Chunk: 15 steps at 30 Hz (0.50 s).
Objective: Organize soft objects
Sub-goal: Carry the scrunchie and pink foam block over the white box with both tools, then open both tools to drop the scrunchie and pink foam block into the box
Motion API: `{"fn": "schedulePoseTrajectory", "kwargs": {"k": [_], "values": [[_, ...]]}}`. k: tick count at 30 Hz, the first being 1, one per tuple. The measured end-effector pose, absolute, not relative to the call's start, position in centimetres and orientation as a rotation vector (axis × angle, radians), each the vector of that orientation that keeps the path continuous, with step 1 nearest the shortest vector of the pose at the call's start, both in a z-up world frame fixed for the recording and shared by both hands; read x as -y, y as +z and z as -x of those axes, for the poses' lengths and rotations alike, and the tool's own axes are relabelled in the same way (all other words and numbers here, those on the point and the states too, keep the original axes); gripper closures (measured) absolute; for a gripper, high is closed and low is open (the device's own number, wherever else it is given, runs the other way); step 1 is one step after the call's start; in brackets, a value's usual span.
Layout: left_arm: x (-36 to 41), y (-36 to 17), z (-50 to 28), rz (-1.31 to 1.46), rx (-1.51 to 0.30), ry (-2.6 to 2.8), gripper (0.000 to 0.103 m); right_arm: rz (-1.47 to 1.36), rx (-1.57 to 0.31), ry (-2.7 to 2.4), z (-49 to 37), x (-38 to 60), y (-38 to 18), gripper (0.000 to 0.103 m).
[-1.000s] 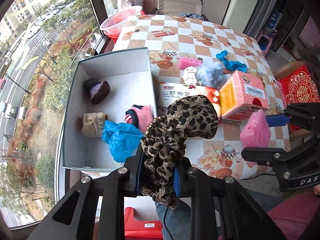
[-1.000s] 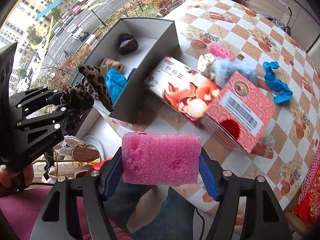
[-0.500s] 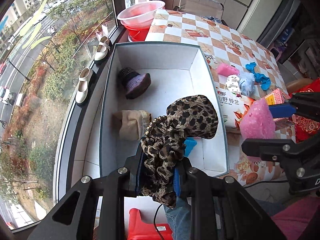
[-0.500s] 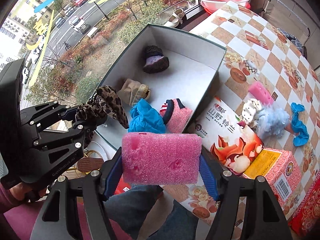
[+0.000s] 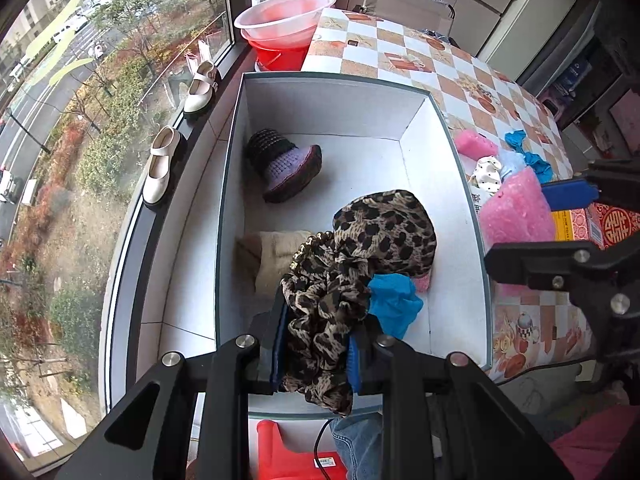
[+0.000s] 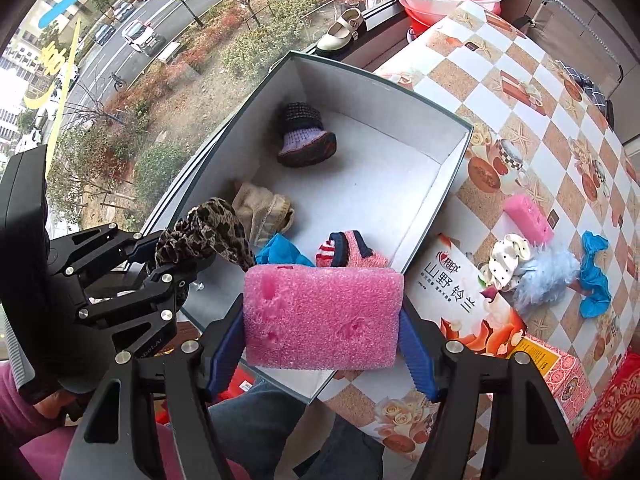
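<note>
With both loads over the box [image 5: 320,92]:
Left gripper [image 5: 316,354] clamps leopard scrunchie [image 5: 360,248]; right gripper [image 6: 322,344] clamps pink sponge [image 6: 322,316].

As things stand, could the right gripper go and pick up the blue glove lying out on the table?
Probably not yet. The right gripper is shut on the pink sponge, so it has no free grip. The blue glove itself lies uncovered on the checkered table, touching only the fluffy blue piece; once the sponge is dropped, the way looks free.
</note>
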<state>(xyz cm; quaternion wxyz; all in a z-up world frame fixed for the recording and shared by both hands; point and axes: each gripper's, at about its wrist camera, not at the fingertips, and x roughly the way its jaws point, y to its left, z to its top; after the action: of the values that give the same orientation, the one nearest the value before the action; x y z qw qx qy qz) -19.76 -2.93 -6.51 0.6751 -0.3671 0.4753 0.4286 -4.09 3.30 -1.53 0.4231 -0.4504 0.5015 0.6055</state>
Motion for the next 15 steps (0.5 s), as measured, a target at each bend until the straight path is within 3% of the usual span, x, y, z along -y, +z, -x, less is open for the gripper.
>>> {"fn": "schedulePoseTrajectory", "kwargs": {"k": [15], "values": [[1.4,-7.3,18.9,0.822,-1.098,0.925,0.077,1.114,-1.274,1.48,3.9,-5.2,-2.1,0.032]]}}
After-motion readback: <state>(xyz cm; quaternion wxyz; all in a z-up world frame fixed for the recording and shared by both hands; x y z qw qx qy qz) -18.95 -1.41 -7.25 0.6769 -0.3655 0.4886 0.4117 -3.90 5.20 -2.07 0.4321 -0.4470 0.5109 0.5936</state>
